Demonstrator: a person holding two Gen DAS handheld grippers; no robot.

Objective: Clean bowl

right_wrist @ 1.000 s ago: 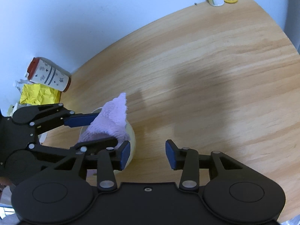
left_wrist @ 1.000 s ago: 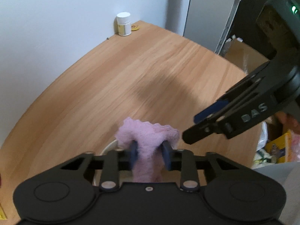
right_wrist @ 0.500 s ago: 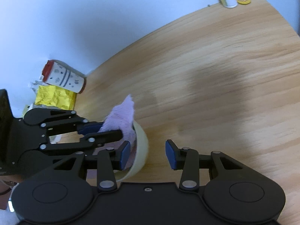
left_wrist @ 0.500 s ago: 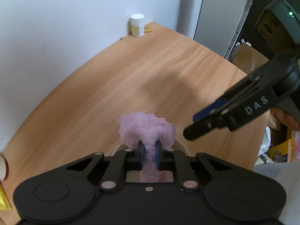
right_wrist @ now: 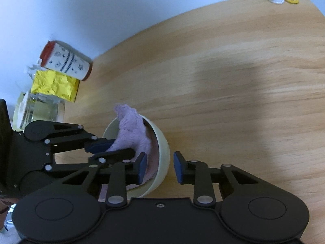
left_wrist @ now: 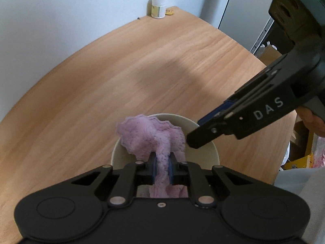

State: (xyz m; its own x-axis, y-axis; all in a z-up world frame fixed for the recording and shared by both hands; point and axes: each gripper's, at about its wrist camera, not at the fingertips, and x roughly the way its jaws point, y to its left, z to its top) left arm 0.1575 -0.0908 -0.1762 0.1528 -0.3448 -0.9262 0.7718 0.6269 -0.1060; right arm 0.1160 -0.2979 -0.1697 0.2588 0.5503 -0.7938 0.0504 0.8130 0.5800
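A light wooden table [left_wrist: 142, 65] with a curved edge fills both views. At its far corner, top of the frame, stand a white-capped bottle [left_wrist: 159, 6] and a small yellow disc [left_wrist: 169, 11]. A cream bowl [left_wrist: 205, 152] sits low in the frame. In the right wrist view's left side lie a patterned cup [right_wrist: 67, 61] on its side, a crumpled yellow packet [right_wrist: 54, 85] and a glass jar [right_wrist: 40, 109].

I see a cream bowl [left_wrist: 205, 152] sitting on the wooden table [left_wrist: 121, 71], its rim between my right gripper's [right_wrist: 159, 167] parted fingers, and a fuzzy lilac cloth [left_wrist: 150, 136] bunched up inside it, pinched in my left gripper [left_wrist: 162, 167]
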